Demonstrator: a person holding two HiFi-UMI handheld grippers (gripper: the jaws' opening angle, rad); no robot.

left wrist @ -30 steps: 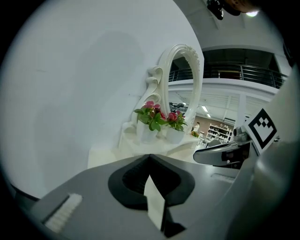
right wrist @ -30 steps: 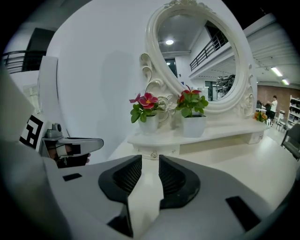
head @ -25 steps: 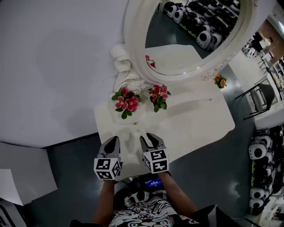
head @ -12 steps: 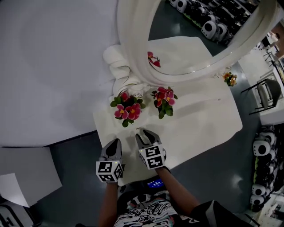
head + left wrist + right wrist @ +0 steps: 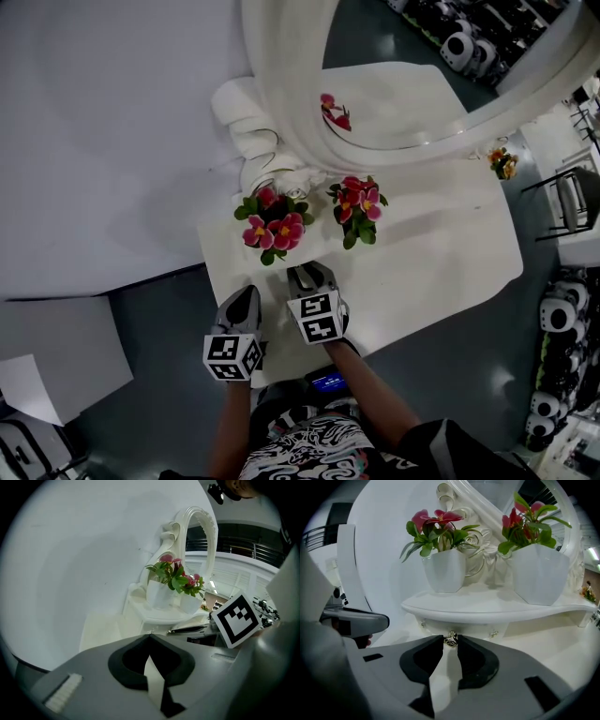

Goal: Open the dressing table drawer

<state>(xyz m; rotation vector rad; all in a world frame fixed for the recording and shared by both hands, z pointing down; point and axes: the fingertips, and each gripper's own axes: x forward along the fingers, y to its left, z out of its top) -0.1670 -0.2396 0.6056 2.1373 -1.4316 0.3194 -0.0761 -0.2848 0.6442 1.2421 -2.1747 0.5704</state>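
The white dressing table (image 5: 441,267) stands against the wall under an oval mirror. Its drawer front (image 5: 471,629) sits just below the curved top edge and carries a small metal knob (image 5: 450,640). My right gripper (image 5: 450,637) points at that front; its jaws are closing, the knob lies between the fingertips, and a narrow gap still shows. In the head view the right gripper (image 5: 309,277) is at the table's near edge. My left gripper (image 5: 246,302) hovers beside it on the left, off the table corner. In its own view the left gripper (image 5: 149,635) is shut, holding nothing.
Two white pots of pink flowers (image 5: 274,225) (image 5: 359,208) stand on the tabletop near the mirror's ornate frame (image 5: 281,141). A small orange flower pot (image 5: 502,162) sits at the far right. A white wall panel (image 5: 103,141) lies left of the table, and grey floor (image 5: 159,328) surrounds it.
Both grippers have sunk toward the table's near edge. The right one moved in to the drawer front and its jaws have narrowed. The head view has shifted closer over the table.
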